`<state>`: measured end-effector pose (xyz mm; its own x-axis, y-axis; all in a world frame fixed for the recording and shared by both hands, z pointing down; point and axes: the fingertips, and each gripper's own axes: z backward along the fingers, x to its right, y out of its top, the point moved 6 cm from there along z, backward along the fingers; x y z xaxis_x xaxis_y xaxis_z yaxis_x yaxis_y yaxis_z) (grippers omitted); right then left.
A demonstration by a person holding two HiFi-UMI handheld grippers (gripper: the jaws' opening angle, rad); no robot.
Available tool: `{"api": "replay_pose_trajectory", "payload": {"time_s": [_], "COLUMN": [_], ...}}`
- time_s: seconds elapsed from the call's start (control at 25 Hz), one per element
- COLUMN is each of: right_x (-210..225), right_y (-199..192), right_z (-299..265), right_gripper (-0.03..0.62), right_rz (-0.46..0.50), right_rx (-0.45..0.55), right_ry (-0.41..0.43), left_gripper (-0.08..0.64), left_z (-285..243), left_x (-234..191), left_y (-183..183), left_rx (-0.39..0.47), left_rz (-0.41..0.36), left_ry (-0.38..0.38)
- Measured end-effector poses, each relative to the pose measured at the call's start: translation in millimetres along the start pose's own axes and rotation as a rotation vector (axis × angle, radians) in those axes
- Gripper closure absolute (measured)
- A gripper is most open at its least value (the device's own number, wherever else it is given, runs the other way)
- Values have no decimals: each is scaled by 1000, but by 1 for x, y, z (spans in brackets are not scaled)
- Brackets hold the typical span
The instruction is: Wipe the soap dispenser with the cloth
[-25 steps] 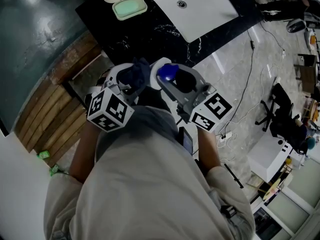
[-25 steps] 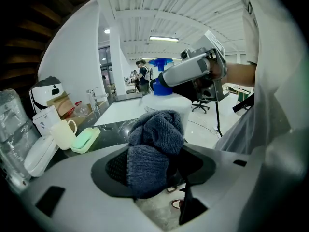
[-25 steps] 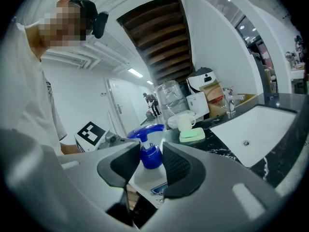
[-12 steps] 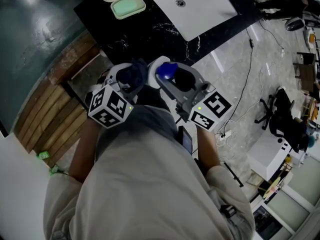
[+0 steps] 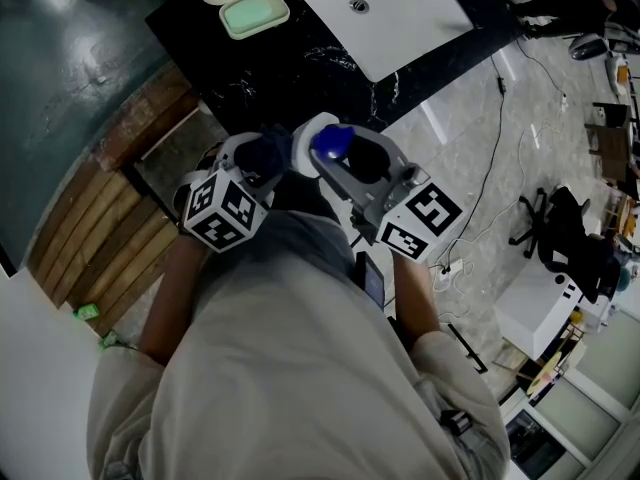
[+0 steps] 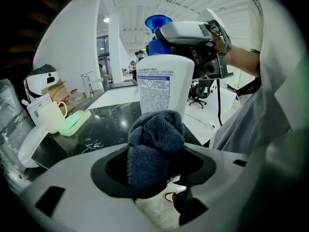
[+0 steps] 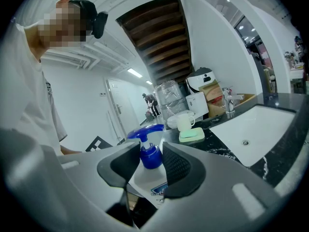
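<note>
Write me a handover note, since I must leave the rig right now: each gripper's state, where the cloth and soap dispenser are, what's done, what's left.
Left gripper: shut on the bunched dark cloth.
Right gripper: shut on the soap dispenser, jaws at its shoulder below the blue pump, holding it in the air, off the black counter.
Cloth is low at the dispenser's label side; contact unclear.
Done: both things in hand.
Left: wipe the dispenser all round, judging by the task; how much is wiped cannot be told.

The cloth (image 6: 157, 139) sits before the soap dispenser (image 6: 161, 83), the sink (image 5: 410, 18) beyond.
</note>
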<state>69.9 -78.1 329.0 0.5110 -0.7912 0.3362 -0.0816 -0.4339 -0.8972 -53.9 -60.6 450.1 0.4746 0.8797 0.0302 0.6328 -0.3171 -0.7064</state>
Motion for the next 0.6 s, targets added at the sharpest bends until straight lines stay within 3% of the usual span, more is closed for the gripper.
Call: {"api": "replay_pose_trajectory", "payload": {"time_s": [0.6], "right_x": [0], "right_y": [-1], "right_z": [1], "right_gripper": [453], "right_rz": [1], "right_rx": [6], "right_ry": [-12], "left_gripper": [311], "left_z": [28], "left_x": [7], "left_y": [21], "left_rx": [37], "left_rz": [-68], "left_ry": [-16]}}
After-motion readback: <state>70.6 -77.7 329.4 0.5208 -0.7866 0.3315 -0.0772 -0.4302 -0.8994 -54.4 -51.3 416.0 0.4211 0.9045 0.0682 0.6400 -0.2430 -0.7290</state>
